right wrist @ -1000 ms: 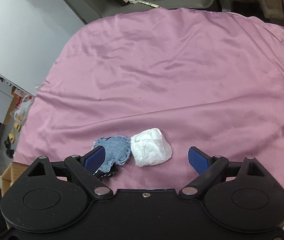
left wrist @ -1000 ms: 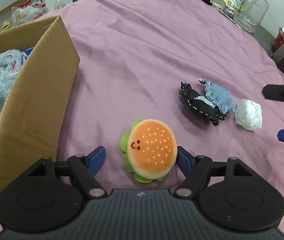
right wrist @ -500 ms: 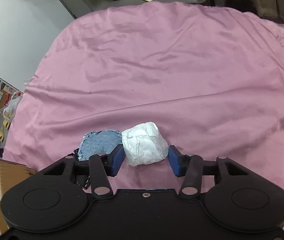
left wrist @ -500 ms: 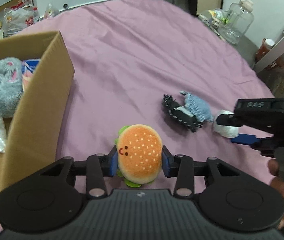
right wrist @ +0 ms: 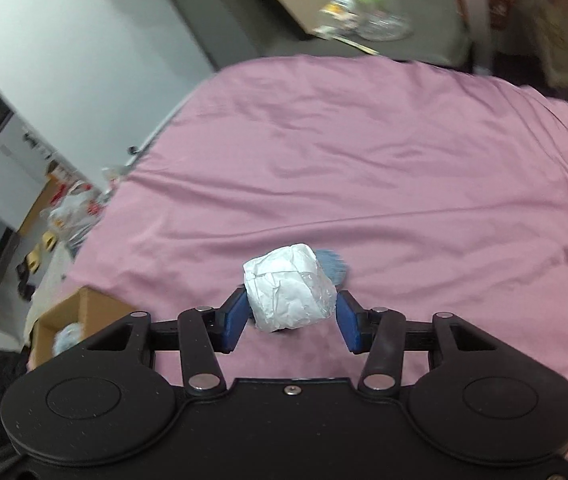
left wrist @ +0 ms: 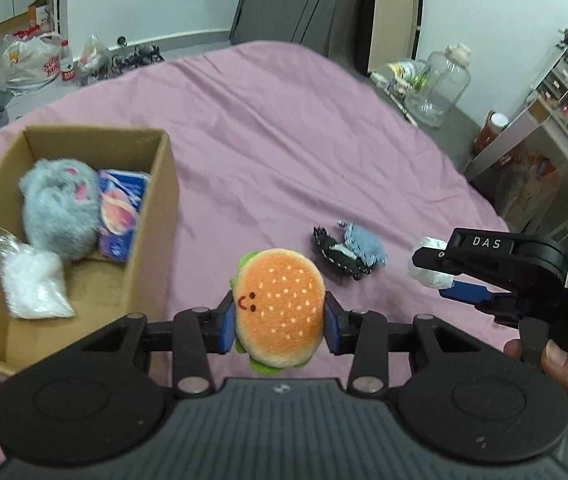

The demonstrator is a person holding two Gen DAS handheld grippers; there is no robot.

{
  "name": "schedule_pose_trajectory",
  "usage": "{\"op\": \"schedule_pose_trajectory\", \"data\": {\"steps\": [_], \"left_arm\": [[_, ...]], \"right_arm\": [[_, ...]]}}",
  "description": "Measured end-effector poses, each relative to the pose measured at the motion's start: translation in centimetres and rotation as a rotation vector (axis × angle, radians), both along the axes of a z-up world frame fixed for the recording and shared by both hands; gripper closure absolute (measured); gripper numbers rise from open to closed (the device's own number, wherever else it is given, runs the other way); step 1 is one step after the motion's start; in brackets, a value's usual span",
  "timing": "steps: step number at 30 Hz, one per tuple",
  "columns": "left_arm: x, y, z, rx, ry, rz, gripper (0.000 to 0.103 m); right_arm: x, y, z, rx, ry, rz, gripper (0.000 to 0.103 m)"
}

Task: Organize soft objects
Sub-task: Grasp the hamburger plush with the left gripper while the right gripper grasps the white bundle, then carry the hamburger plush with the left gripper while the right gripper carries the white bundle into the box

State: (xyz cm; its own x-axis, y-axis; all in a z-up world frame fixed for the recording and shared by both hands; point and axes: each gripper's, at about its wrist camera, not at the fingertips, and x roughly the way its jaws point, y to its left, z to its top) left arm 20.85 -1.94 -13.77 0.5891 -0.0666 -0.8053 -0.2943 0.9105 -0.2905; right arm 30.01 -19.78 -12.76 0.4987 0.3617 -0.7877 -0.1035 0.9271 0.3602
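The left tool clamps the burger plush beside the box; the right tool clamps a white wad above the pink sheet.

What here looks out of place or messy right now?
Only the black-and-denim soft item: it lies crumpled on the pink sheet, outside the cardboard box. Nothing looks spilled or damaged.
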Motion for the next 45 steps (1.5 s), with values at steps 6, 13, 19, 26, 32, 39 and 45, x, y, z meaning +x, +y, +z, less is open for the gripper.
{"op": "schedule_pose_trajectory", "data": {"steps": [6,13,19,26,32,39,45], "left_arm": [[-1.9,2.6,2.0,0.014,-0.027,0.021,0.062],[-3.7,6.4,2.9,0.033,-0.025,0.073,0.062],[-4.9,9.5,2.9,0.03,-0.015,0.11,0.062],[-5.8,12.1,2.4,0.003,-0.002,0.127,0.062],[-6.0,13.8,1.2,-0.032,0.026,0.141,0.062],[-6.0,15.1,-0.7,-0.067,0.069,0.149,0.061],[-6.0,16.0,-2.2,-0.081,0.099,0.161,0.061]], "right_arm": [[-1.7,3.2,2.1,0.01,-0.038,0.085,0.056],[-2.9,5.6,3.5,0.011,-0.057,0.137,0.056],[-3.7,7.4,4.0,0.026,-0.054,0.164,0.056],[-4.3,9.1,4.7,0.041,-0.058,0.161,0.056],[-5.2,10.6,4.5,0.055,-0.061,0.171,0.056],[-6.1,13.6,3.6,0.031,-0.041,0.232,0.056],[-6.7,15.8,2.9,0.022,-0.037,0.286,0.056]]}}
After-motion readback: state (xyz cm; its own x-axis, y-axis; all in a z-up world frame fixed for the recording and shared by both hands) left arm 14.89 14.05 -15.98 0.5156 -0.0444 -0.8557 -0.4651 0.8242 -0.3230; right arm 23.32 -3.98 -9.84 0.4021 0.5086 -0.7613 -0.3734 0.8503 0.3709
